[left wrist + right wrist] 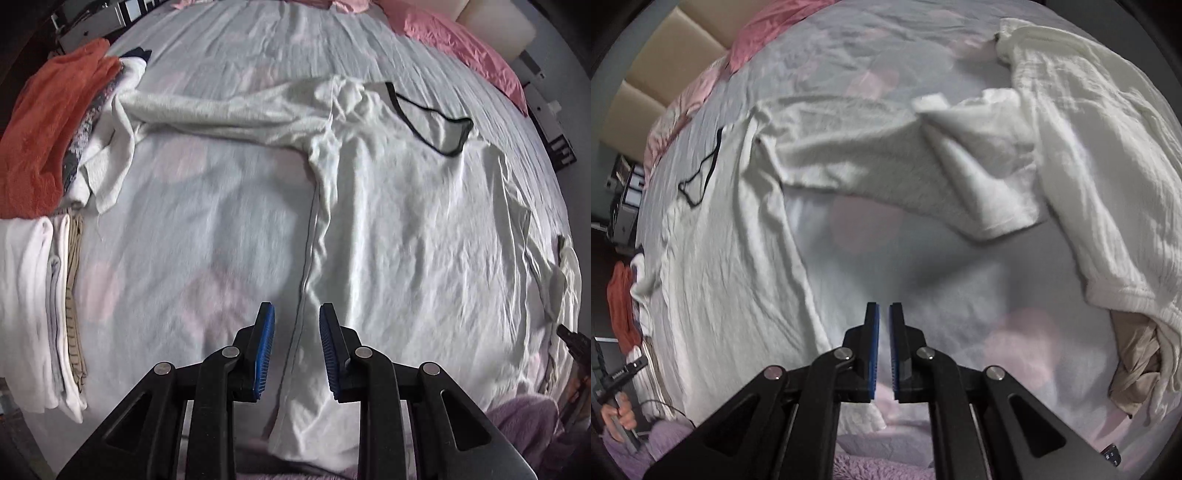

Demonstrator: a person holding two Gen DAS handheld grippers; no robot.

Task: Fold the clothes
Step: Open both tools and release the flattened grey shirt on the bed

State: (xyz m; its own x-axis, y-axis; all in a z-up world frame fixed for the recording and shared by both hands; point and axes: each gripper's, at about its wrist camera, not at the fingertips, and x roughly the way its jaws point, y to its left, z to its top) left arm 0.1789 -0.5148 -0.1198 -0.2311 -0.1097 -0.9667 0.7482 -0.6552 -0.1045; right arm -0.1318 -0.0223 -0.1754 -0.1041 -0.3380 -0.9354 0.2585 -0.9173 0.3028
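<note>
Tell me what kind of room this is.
Most likely a bedroom. A white long-sleeved shirt lies spread on a bed sheet, pink pillows sit by a padded headboard, and a stack of folded clothes lies at the bed's edge.

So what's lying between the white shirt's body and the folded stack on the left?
In the left wrist view, only bare bedsheet separates the shirt from the folded stack.

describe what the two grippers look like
Both the left gripper and the right gripper are black linkage arms with round silver pivot pins. Their fingers carry ribbed blue pads. The person wears a fuzzy lilac sleeve.
</note>
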